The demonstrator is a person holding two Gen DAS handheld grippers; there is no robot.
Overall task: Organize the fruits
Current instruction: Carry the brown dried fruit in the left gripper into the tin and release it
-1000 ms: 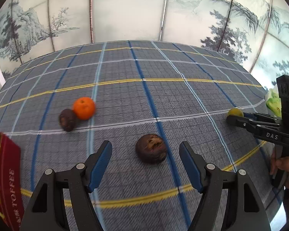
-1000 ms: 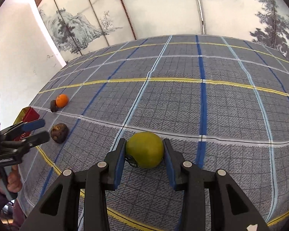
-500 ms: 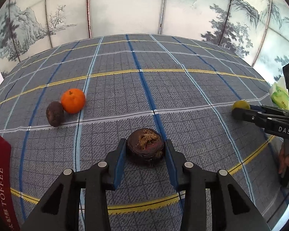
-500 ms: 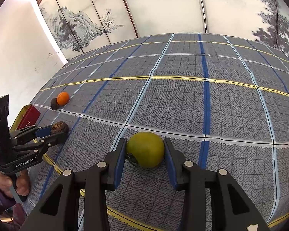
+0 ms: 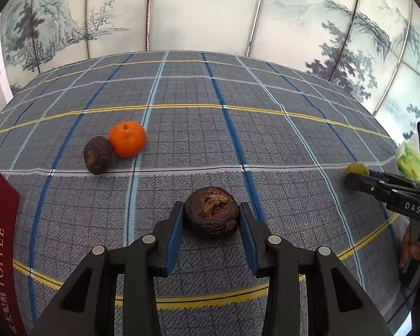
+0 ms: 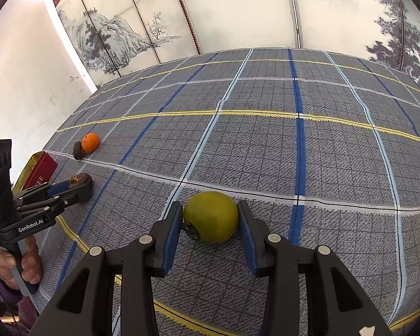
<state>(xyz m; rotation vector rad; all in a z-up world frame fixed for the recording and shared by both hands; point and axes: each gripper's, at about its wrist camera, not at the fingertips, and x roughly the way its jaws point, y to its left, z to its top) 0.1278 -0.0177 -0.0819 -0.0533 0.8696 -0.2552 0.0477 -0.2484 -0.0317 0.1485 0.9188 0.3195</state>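
Observation:
My left gripper (image 5: pixel 211 224) is shut on a dark brown wrinkled fruit (image 5: pixel 211 211) that rests on the checked tablecloth. My right gripper (image 6: pixel 210 222) is shut on a yellow-green round fruit (image 6: pixel 211 215), also low on the cloth. An orange (image 5: pixel 127 139) touches a second dark wrinkled fruit (image 5: pixel 97 154) to the far left of my left gripper. In the right wrist view the orange (image 6: pixel 90 142) and its dark neighbour (image 6: pixel 77 150) lie far left, and my left gripper (image 6: pixel 79 186) shows holding its brown fruit (image 6: pixel 81 180).
A red toffee tin (image 5: pixel 0 240) stands at the left table edge, also in the right wrist view (image 6: pixel 40 169). A green-and-white packet (image 5: pixel 408 159) lies past the right edge. Painted folding screens (image 5: pixel 204 11) stand behind the table. The tablecloth (image 6: pixel 294 151) stretches far ahead.
My left gripper moved forward and closed on the dark brown fruit, which lay between open fingers a second ago. My right gripper stayed shut on the yellow-green fruit.

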